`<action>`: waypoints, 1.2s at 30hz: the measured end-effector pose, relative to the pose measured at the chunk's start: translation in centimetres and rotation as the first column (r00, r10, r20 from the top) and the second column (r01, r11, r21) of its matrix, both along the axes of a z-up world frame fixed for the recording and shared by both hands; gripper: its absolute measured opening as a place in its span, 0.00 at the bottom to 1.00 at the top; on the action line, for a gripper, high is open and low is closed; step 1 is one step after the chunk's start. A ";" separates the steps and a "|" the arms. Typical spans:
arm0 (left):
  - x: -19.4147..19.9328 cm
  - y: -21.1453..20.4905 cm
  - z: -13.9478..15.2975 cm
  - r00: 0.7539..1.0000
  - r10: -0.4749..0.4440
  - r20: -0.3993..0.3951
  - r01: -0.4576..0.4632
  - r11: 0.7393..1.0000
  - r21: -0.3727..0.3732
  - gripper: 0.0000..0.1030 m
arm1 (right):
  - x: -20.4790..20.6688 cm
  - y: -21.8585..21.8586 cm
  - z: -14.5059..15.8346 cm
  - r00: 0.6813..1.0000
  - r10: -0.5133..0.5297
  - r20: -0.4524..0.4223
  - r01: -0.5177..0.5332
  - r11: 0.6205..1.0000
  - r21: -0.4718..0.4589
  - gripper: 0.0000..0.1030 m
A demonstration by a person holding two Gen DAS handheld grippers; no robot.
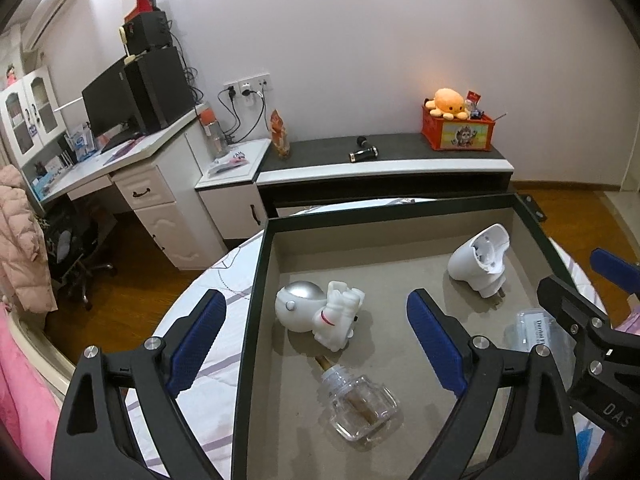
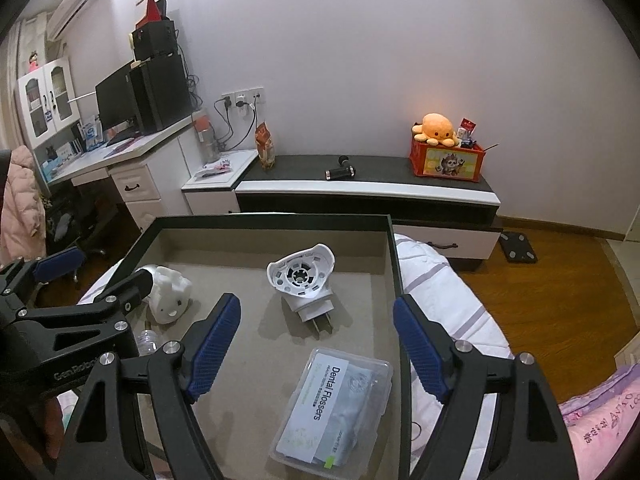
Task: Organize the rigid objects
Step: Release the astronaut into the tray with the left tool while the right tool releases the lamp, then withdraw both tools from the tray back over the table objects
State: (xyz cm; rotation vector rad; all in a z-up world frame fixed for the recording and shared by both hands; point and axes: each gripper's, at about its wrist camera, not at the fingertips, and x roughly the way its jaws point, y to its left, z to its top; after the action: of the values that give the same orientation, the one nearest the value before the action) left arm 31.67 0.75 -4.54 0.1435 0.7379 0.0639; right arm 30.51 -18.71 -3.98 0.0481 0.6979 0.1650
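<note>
tray [image 1: 262, 280] on my bed: astronaut [image 1: 320, 314], glass bottle [image 1: 362, 410], white plug-in [image 2: 302, 280], floss box [image 2: 334, 404], all lying apart. my left gripper [image 1: 316, 344] and right gripper [image 2: 316, 342] both spread wide, holding nothing.

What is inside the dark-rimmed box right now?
Inside the box: astronaut figurine, glass bottle, white plug-in device, dental flossers case. Its near corners are covered by gripper frames.

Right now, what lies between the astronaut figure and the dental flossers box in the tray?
Only bare grey tray floor. The right wrist view shows it between the astronaut figure and the dental flossers box; the white plug-in holder sits farther back.
</note>
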 end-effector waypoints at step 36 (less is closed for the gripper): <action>-27.3 0.8 8.8 0.951 -0.009 0.309 0.040 0.995 -0.092 0.92 | -26.8 0.1 9.5 0.946 -0.091 0.311 0.106 0.994 -0.034 0.79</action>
State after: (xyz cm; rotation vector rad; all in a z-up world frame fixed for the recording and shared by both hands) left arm 4.38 1.52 4.25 0.0471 0.4252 0.0251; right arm 3.68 -18.62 5.54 0.0080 0.3844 0.0563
